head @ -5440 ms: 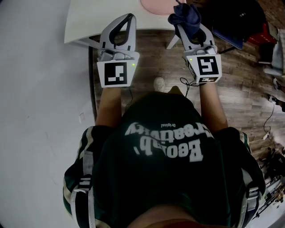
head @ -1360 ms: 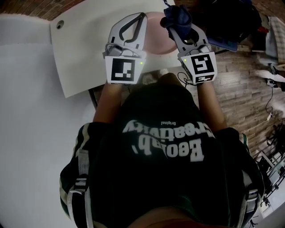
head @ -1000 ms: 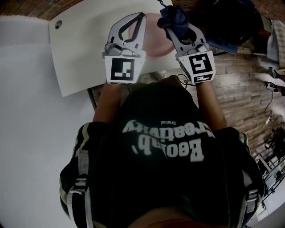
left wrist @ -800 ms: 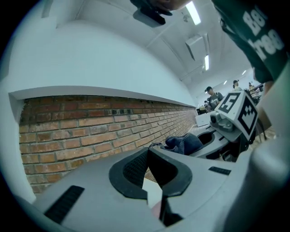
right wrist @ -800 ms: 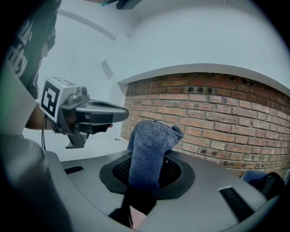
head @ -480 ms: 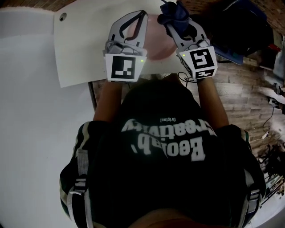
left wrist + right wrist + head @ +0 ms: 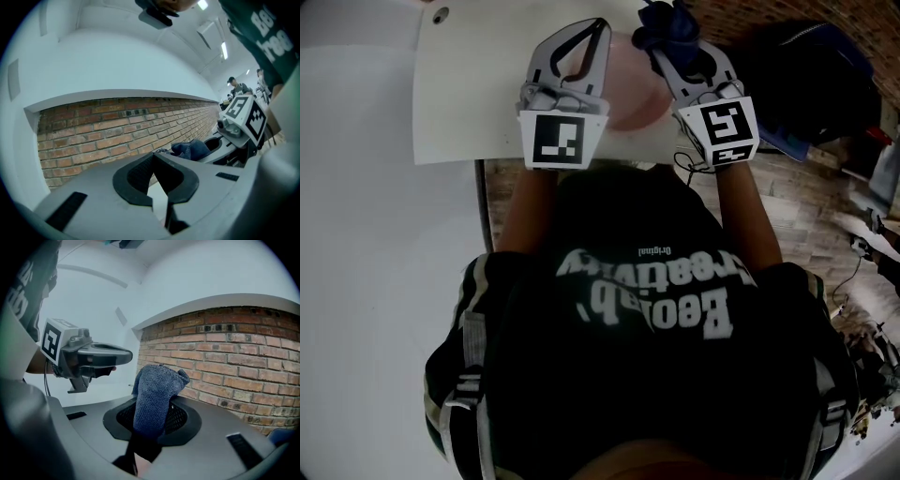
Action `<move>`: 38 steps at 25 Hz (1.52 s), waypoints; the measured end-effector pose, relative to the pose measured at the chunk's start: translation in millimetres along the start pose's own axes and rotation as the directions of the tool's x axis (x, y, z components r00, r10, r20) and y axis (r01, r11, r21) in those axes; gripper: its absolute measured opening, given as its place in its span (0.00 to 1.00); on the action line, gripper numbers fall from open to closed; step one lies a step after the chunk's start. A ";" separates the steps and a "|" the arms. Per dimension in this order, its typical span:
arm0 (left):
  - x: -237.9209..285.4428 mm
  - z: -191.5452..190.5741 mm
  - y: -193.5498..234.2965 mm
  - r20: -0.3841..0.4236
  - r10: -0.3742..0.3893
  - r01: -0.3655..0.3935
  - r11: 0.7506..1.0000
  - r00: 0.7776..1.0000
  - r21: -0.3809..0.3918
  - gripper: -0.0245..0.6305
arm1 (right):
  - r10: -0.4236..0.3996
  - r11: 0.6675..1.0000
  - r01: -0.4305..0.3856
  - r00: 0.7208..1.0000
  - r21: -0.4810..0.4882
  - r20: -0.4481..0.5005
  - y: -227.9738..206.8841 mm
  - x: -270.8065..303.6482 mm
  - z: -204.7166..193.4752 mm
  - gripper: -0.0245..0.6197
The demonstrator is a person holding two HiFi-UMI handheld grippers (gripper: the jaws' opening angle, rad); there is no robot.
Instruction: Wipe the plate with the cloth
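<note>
The cloth (image 7: 157,392), dark blue and bunched, is pinched between the jaws of the right gripper (image 7: 669,45). In the right gripper view a rounded wad of it stands out beyond the jaw tips, and a darker tail hangs back down the slot between them. The plate (image 7: 631,94), pale pink and round, lies on the white table (image 7: 469,84), below and between the two grippers. In the head view the cloth sits over the plate's far right rim. No view establishes whether cloth and plate are touching.

The left gripper (image 7: 601,24) is held just to the left of the right one, over the plate's left edge. Its jaws are pressed together tip to tip, with nothing caught in the loop they form; the left gripper view confirms this. The two grippers lie roughly parallel, close but apart, and each appears at the edge of the other's view. Each carries its marker cube (image 7: 558,141) at the rear, nearest the person.

Ahead of both sets of jaws stands a brick wall (image 7: 234,362) with a white ledge above it. Behind the grippers, the person's forearms run back to a dark green printed shirt (image 7: 647,309). To the right of the right gripper, beyond the table edge, wooden flooring (image 7: 806,206) is visible.
</note>
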State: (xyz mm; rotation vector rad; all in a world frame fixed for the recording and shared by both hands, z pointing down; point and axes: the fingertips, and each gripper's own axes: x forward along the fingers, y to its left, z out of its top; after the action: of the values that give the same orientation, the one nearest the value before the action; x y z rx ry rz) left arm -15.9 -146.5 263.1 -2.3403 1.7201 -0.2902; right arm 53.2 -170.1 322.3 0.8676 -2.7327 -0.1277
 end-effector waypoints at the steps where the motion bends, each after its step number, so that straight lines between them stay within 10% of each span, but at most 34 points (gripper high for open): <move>1: 1.6 -0.3 -0.7 -0.002 0.001 -0.001 1.000 1.000 -0.001 0.04 | 0.002 1.000 -0.002 1.000 0.001 -0.004 -1.7 0.3 -1.4 0.16; 38: 42.7 -53.9 27.1 -0.092 -0.012 0.007 0.999 0.996 -0.053 0.04 | 0.115 0.991 -0.092 0.957 0.098 -0.266 -3.7 75.4 -85.2 0.16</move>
State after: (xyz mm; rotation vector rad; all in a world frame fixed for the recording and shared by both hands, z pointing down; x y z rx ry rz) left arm -43.5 -198.5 307.9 -2.4083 1.7794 -0.3649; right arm 20.2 -216.8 420.8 0.7032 -2.5325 0.1205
